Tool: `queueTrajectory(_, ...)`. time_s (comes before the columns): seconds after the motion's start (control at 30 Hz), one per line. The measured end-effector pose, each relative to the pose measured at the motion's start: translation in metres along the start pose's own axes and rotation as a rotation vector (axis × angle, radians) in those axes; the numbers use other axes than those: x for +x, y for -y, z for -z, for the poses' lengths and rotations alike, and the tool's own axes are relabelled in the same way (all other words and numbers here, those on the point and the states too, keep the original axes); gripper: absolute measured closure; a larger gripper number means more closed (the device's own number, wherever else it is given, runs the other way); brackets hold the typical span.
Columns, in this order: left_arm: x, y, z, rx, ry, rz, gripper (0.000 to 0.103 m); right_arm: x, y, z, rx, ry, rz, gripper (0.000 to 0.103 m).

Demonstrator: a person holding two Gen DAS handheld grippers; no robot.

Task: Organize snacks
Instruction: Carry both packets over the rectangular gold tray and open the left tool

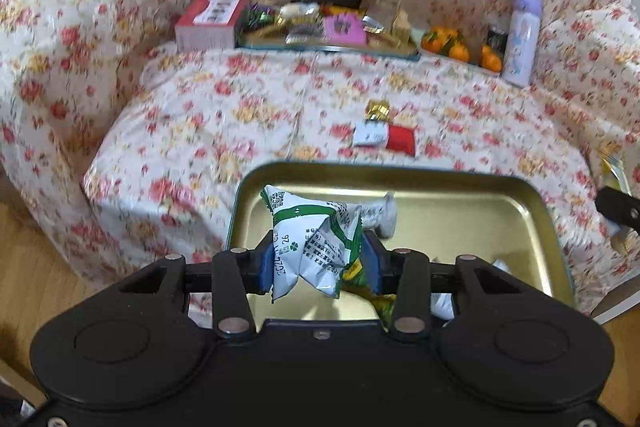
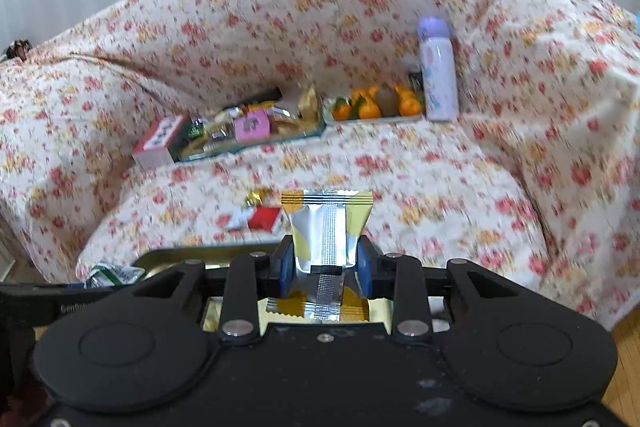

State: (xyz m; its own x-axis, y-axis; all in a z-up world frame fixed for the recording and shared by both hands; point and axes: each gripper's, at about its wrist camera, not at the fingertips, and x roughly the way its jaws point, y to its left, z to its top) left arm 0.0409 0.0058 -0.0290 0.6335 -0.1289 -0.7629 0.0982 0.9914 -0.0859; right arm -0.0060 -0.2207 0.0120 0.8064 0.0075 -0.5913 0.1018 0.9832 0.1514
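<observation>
Your left claw (image 1: pixel 318 263) is squeezed shut on a crumpled green and white snack bag (image 1: pixel 312 247). You hold it over a gold tin tray (image 1: pixel 480 211) in the lower middle of the left picture. The tray sits at the front edge of a sofa (image 1: pixel 200 115) with a flowery cover.

Your right claw (image 2: pixel 325 261) is pinched tight on a silver and yellow snack packet (image 2: pixel 326 227). The packet stands straight up between the blue pads (image 2: pixel 285 267), in the middle of the right picture.

A red and white packet (image 1: pixel 386 137) and a small gold candy (image 1: pixel 377 109) lie on the sofa seat, just past the tin tray.

At the back of the seat, in the upper middle, a flat tray full of snacks (image 1: pixel 320 27) sits next to a red and white box (image 1: pixel 210 21). To the right of it are some oranges (image 1: pixel 452 45) and a purple bottle (image 1: pixel 522 41) standing up.
</observation>
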Motion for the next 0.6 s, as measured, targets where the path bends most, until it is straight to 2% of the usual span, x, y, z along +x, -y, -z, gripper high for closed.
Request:
queueTrajectory(0.1, 0.002, -0.001, 0.007, -0.008, -0.022, -0.016, 0.053, 0.003, -0.001, 0.01, -0.014, -0.04, -0.002, 0.07)
queueTrajectory(0.37, 0.005, 0.0, 0.01, -0.021, -0.04, -0.064, 0.053, 0.009, -0.007, 0.025, -0.028, -0.08, -0.017, 0.07)
queueTrajectory(0.6, 0.006, 0.009, 0.01, 0.023, -0.035, -0.101, 0.046, 0.012, -0.009, 0.028, -0.04, -0.104, -0.026, 0.07)
